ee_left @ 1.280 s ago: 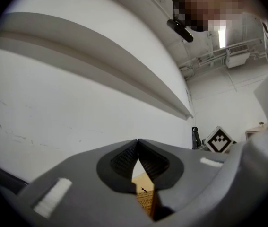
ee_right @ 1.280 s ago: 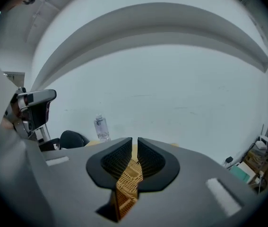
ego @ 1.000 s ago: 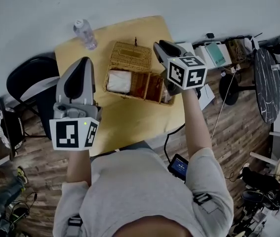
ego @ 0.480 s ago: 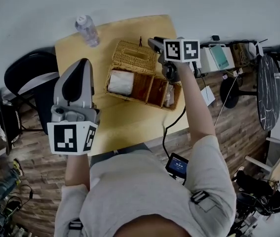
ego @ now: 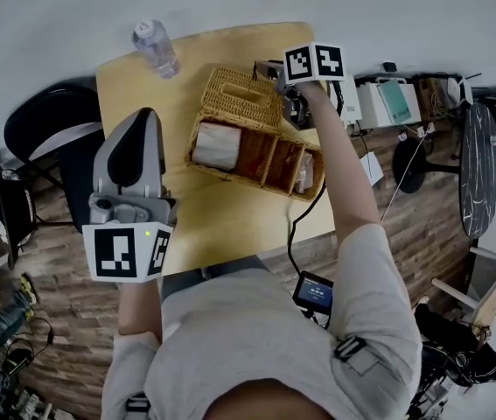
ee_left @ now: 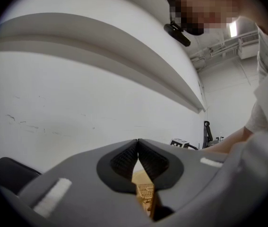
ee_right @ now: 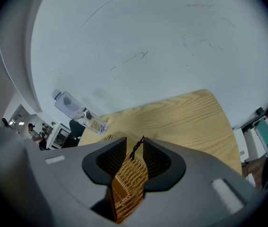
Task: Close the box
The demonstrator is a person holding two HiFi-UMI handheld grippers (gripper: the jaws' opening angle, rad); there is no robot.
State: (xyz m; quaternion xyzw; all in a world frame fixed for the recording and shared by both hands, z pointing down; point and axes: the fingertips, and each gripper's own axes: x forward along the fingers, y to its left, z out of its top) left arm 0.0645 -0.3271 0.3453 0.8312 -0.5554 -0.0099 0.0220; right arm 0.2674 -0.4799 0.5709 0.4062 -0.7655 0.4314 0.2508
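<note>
An open wicker box [ego: 261,157] stands on the wooden table [ego: 221,226], and its lid [ego: 237,97] is tipped back on the far side. My right gripper [ego: 274,70] reaches to the lid's far right edge. In the right gripper view it [ee_right: 134,143] is open a little, the lid's woven edge [ee_right: 129,181] and its dark twisted loop [ee_right: 136,148] showing between the fingers. My left gripper [ego: 147,116] is held above the table's left side, short of the box. It [ee_left: 137,142] is shut and holds nothing.
A clear water bottle [ego: 154,46] stands at the table's far left corner, also in the right gripper view [ee_right: 79,111]. A white packet [ego: 215,144] lies in the box's left compartment. A black chair [ego: 42,134] is left of the table; cables and devices lie on the floor to the right.
My right gripper moved from above the box's right side to the lid's far edge, tilted down toward the table, and its jaws opened wider. The left gripper stayed roughly where it was.
</note>
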